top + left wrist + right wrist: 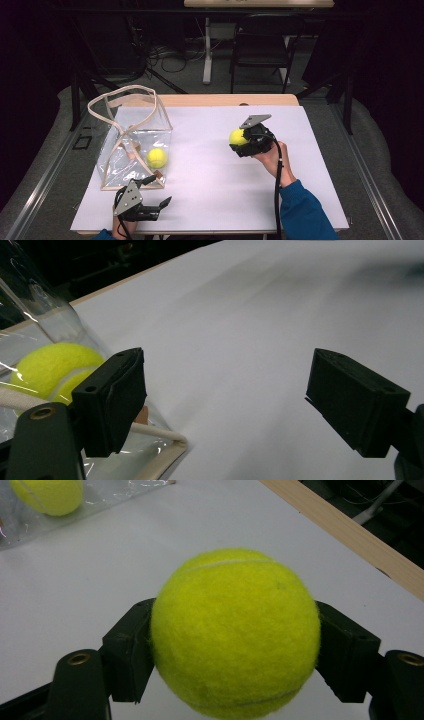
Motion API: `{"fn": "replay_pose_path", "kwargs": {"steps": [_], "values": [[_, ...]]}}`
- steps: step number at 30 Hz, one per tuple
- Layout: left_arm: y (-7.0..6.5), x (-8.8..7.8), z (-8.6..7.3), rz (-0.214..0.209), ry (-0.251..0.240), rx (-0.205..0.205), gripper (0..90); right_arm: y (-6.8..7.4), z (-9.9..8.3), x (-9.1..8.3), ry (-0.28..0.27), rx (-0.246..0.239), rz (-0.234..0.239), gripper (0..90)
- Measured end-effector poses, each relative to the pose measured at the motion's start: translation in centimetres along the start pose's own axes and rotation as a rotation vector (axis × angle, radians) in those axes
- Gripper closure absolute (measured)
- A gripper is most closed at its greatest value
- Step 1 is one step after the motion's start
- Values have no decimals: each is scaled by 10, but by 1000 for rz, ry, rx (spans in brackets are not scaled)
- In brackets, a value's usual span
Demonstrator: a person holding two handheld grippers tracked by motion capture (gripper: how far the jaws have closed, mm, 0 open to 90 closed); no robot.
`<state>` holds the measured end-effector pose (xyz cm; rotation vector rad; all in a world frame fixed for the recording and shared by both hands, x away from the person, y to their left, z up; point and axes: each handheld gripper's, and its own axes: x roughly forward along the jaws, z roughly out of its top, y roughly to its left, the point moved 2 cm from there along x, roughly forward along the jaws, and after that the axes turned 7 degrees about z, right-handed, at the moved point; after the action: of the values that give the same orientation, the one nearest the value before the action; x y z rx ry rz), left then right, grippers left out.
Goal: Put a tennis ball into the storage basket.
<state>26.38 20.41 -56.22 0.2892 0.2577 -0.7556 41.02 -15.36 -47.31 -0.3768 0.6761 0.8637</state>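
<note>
Ball (235, 632) clamped in right claw (239, 138) mid-worktop, not yet bagged; another ball (156, 158) already in bag (125, 155); left claw (159, 190) gapes empty.

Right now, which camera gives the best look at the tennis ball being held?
The right gripper view: the held tennis ball looms large between the right gripper and its black jaws. The high view shows it small; the left gripper view catches another ball, inside the clear bag.

Beyond my white-covered table (210, 165), a dark folding chair (262, 47) stands at far right, a pale desk leg (207, 50) and tangled cables (170, 57) to its left.
</note>
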Motion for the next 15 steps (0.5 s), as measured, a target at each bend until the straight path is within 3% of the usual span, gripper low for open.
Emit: {"fn": "replay_pose_path", "kwargs": {"steps": [15], "values": [[0, 0, 0, 0, 0, 2, 160, 4, 12, 9, 3, -19, 19, 263]]}}
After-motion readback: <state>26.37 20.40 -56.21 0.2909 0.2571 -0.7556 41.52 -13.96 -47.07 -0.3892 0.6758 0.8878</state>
